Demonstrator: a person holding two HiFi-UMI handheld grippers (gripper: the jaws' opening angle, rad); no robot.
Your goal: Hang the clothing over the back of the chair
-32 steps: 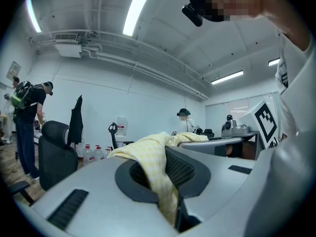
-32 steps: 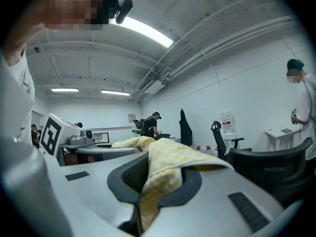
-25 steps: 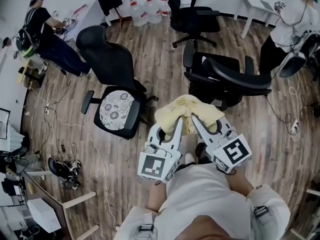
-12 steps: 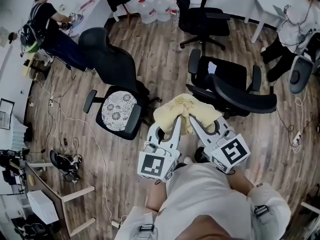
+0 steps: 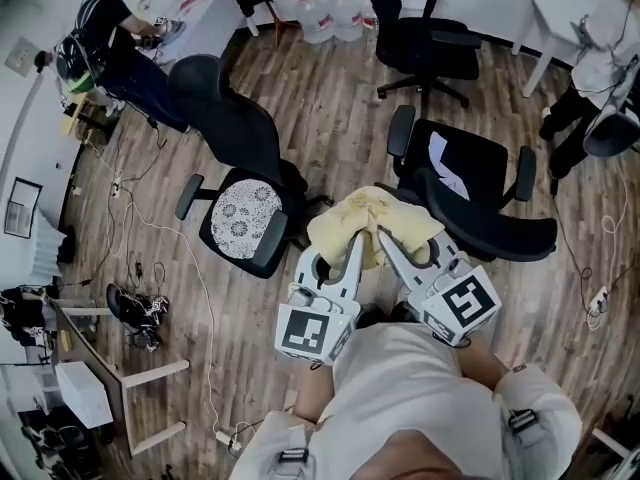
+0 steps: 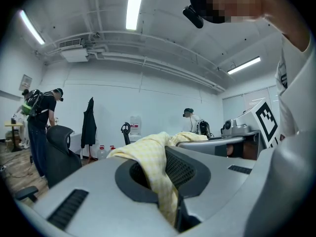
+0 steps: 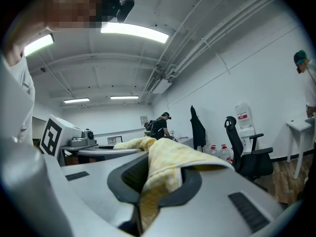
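A pale yellow checked garment (image 5: 371, 220) hangs bunched in front of me, gripped from both sides. My left gripper (image 5: 359, 238) is shut on its near left part and my right gripper (image 5: 381, 235) on its near right part, the tips close together. In the left gripper view the cloth (image 6: 154, 158) is pinched between the jaws of the left gripper (image 6: 166, 155) and droops down. The right gripper view shows the same cloth (image 7: 168, 163) clamped in the right gripper (image 7: 159, 171). A black office chair (image 5: 462, 173) stands just beyond, its curved back (image 5: 495, 234) to the right of the garment.
A second black chair with a patterned seat cushion (image 5: 240, 218) stands to the left, and a third chair (image 5: 425, 36) is farther off. Water jugs (image 5: 332, 10) line the far wall. People stand at top left (image 5: 112, 38) and at right (image 5: 600, 63). Cables (image 5: 150, 268) trail over the wood floor.
Both grippers have kept their hold on the garment while I moved across the room. The chairs and the floor have shifted in the head view, and the armed black chair now lies closer.
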